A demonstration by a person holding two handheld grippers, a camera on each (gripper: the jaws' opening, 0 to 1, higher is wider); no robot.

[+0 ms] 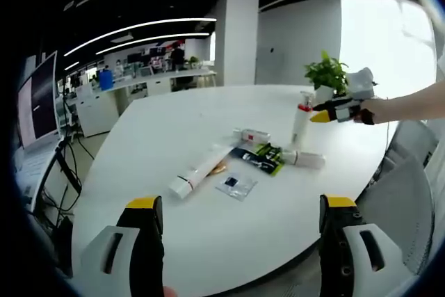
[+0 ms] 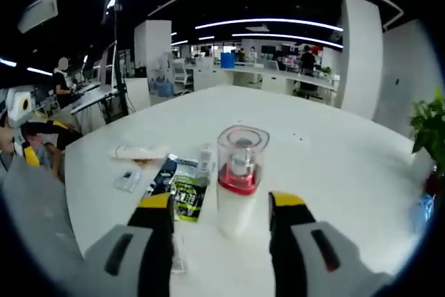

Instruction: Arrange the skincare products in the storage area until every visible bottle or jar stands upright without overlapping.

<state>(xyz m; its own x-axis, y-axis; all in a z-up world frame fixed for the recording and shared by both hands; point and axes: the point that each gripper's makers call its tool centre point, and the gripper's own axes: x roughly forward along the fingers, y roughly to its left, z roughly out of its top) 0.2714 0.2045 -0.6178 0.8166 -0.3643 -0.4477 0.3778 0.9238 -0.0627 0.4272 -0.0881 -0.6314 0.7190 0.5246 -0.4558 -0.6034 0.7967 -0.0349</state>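
- Our right claw [image 2: 221, 208] is spread wide around the upright pump bottle [image 2: 238, 179] at the worktop's [image 2: 334, 151] right; we cannot tell if it touches.
- We judge it best to back off straight, not nudging the bottle.
- Our left claw [image 1: 236, 213] is open and empty at the near edge.
- The left gripper view adds a long tube [image 1: 201, 170] lying flat, sachets [image 1: 259, 158] and a plant [image 1: 325, 74].

A white spray bottle [image 2: 238, 184] with a red collar and clear cap stands upright on the bench. A long white tube [image 1: 200, 172], a small white box [image 1: 252, 134] and another white tube [image 1: 303, 158] lie flat, beside dark-green sachets [image 1: 259, 157].
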